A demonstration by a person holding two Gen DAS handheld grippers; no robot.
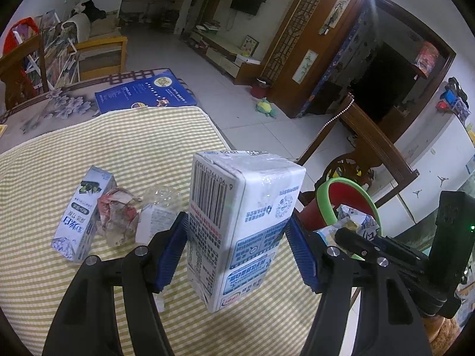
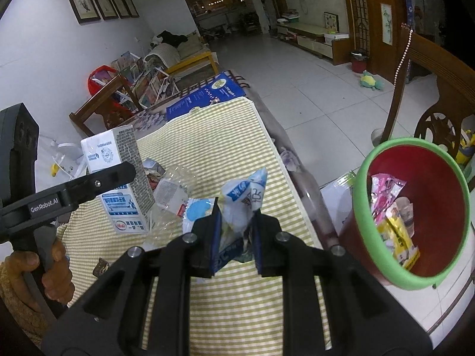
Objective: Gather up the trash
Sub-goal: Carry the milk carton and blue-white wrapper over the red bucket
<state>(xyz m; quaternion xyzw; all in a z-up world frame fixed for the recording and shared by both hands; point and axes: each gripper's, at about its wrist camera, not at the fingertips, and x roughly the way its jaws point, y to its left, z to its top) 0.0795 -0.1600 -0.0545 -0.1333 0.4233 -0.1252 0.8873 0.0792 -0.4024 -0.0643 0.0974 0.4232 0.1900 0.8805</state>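
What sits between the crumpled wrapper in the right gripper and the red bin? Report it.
Nothing visible. The right gripper pinches the crumpled wrapper above the striped cloth, and the red bin opens to its right with only open air between them.

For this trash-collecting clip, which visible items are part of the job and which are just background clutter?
Job:
- white milk carton between the left gripper fingers
- crumpled wrapper held by the right gripper
- red bin
- small carton
- crumpled paper

Lying about:
- blue booklet
- plush toy
- wooden chair
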